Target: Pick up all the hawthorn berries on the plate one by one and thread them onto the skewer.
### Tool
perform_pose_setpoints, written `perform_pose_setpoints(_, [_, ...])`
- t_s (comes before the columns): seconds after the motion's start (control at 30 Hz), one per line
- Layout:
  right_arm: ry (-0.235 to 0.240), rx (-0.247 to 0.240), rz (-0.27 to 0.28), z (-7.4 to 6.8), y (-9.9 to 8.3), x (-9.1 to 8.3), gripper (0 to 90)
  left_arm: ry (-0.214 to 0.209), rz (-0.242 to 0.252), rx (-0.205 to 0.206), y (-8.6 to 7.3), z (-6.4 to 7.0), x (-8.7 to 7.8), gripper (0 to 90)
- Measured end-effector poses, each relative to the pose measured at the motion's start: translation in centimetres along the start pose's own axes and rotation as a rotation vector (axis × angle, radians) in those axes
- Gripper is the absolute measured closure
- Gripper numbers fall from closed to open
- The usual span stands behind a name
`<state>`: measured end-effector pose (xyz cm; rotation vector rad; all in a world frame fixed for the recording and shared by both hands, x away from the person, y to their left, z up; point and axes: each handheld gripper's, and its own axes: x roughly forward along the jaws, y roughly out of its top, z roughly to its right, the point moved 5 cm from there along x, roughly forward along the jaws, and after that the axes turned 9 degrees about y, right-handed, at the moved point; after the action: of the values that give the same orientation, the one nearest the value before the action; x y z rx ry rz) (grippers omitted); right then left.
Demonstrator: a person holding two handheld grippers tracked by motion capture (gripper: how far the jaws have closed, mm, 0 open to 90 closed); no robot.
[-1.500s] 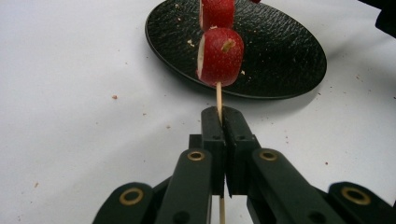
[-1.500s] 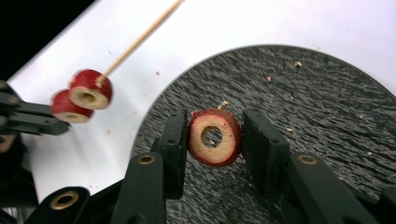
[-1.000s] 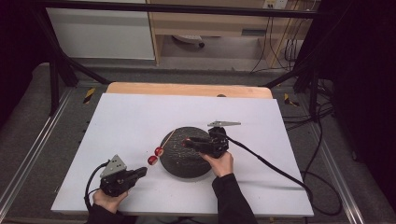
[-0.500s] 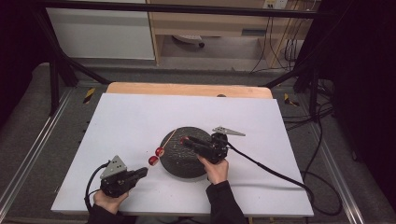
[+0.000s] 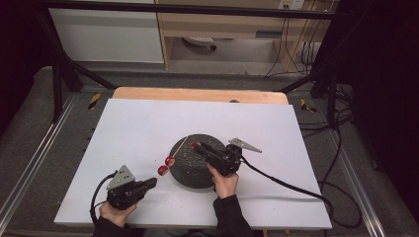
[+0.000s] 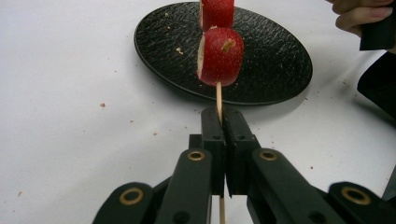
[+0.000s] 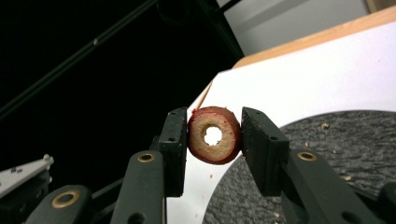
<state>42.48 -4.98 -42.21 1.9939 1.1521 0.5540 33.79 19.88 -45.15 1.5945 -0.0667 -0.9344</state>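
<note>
My left gripper [image 5: 152,182] sits near the front-left corner of the desk [image 5: 138,123], jaws clamped on the bare end of a wooden skewer [image 6: 218,95]. Two red apple pieces [image 6: 220,56] are threaded on it, hanging just off the left rim of the black plate [image 5: 184,170]. The skewer tip reaches over the plate. My right gripper [image 5: 196,145] is over the plate, mid-desk, pinching a cored apple ring [image 7: 214,135] between both jaws, hole facing the camera. Crumbs on plate and desk.
</note>
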Motion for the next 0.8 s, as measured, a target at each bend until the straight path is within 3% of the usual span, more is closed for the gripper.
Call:
perform_pose_setpoints(0.17, [-0.01,-0.004,0.052,0.2,-0.1,0.2,62.6,0.001,0.001,0.005,0.0,0.1,0.0,87.8])
perform_pose_setpoints(0.8, [-0.019,0.018,0.146,0.6,1.9,0.2,62.6,-0.019,0.01,-0.026,0.0,1.0,0.2,87.8])
